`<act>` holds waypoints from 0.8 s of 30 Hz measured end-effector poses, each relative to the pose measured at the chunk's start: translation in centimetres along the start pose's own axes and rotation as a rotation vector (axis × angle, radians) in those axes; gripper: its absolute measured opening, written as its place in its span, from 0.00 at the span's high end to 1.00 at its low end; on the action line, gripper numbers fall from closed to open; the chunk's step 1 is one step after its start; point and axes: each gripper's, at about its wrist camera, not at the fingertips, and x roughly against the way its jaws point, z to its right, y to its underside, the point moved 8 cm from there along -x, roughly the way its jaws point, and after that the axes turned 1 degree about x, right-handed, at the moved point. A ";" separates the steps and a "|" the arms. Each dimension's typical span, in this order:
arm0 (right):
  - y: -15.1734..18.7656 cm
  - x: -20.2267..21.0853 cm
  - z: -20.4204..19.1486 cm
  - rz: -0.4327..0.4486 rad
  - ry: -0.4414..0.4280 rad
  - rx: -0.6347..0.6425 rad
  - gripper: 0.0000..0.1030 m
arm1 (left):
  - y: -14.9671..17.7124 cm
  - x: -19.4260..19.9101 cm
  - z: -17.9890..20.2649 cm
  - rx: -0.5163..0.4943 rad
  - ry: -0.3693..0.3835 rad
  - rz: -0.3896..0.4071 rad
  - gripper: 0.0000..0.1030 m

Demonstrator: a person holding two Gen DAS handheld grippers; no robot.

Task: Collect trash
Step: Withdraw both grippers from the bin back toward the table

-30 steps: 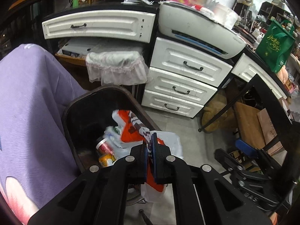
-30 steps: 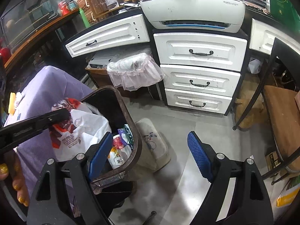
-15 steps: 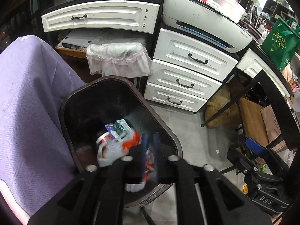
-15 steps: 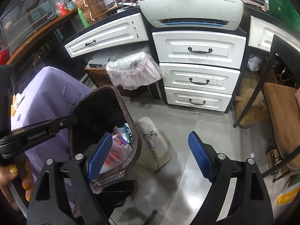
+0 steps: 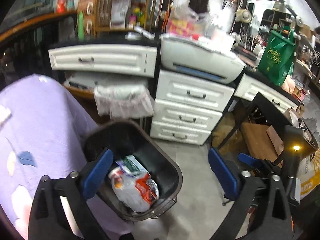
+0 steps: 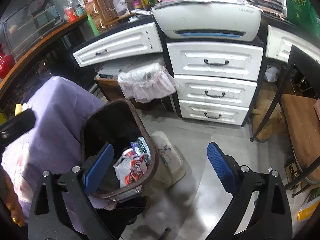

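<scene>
Crumpled white-and-red plastic bag [image 5: 138, 188] lies in the black bin [image 5: 170, 166] below the left tool [image 5: 160, 172], whose jaws are opening, empty. Light, soft, slippery; pinch a bunched fold.

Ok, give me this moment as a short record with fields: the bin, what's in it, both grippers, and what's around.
bin: black trash bin, on the grey floor beside the purple cloth
contents: white and red plastic bag on top, small packets behind it
left gripper: above the bin, jaws opening, nothing between them
right gripper: jaws opening, nothing between them
surroundings: white drawer unit behind the bin, printer on top of it
floor item: pale cushioned stool right of the bin
</scene>
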 end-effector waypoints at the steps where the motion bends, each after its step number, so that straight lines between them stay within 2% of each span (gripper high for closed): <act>1: -0.2 0.3 -0.2 0.011 0.000 0.006 0.08 | -0.3 1.0 0.0 -0.005 0.002 0.022 0.05; 7: -1.6 2.3 -2.9 0.073 -0.006 0.070 0.06 | -1.2 4.5 -1.5 0.003 -0.012 0.065 0.05; 12: -2.8 4.0 -6.1 0.118 -0.041 0.133 0.06 | -0.7 6.0 -3.7 -0.002 -0.057 0.053 0.05; 18: -3.9 5.7 -11.8 0.170 -0.128 0.219 0.06 | 0.2 8.3 -7.5 0.000 -0.114 0.068 0.05; 22: -4.4 6.1 -15.3 0.193 -0.180 0.263 0.06 | 1.2 10.1 -10.8 -0.005 -0.184 0.089 0.05; 24: -4.6 6.5 -17.7 0.214 -0.242 0.288 0.06 | 1.5 10.8 -12.6 0.016 -0.219 0.086 0.05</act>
